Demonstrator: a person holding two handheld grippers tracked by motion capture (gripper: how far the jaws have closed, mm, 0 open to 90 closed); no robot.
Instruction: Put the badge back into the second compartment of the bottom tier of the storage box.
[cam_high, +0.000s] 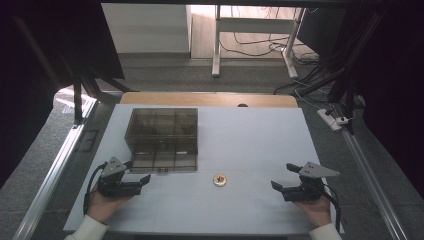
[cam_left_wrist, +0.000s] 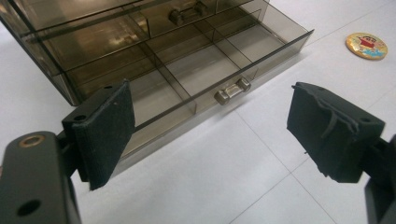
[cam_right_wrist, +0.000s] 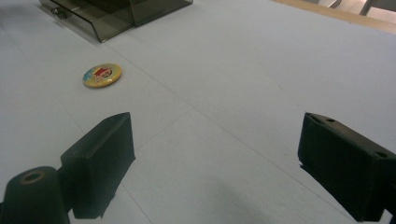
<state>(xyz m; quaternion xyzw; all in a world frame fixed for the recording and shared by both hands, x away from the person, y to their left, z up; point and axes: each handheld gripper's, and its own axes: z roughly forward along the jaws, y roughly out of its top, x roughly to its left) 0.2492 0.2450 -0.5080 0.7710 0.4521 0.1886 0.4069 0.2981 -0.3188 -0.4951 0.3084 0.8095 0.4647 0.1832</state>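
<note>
White table (cam_high: 260, 150); smoky drawer box (cam_high: 163, 138); round badge (cam_high: 219, 180)

Smoked drawer box (cam_high: 163, 139), round badge (cam_high: 219, 180), two open tools

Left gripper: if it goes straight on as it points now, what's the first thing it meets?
Judging by the left gripper view, the left gripper, jaws open and empty, points at the smoky transparent plastic drawer box. It would probably first meet the lower drawer front near its small metal handle, though depth is unclear.
</note>
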